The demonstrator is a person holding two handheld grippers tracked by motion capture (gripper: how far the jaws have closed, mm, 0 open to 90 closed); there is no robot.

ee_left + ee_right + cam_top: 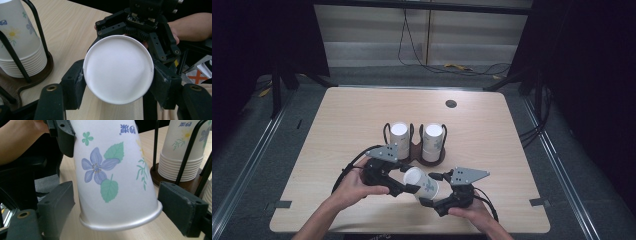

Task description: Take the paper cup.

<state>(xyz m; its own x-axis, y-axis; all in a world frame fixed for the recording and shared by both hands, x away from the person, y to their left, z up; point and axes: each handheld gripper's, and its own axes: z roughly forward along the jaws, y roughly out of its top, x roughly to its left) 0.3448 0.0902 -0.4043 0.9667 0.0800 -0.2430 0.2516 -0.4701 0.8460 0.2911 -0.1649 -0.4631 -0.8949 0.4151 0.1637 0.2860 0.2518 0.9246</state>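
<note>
Lying sideways above the table's near edge, one paper cup: light, thin-walled, crushable, left gripper clamped near its base, right gripper's jaws spread clear beside the stiffer rolled rim.

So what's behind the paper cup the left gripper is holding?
Behind the paper cup is the right gripper, its jaws either side of the rim end. The cup's base covers its own mouth and the right gripper's fingertips.
</note>
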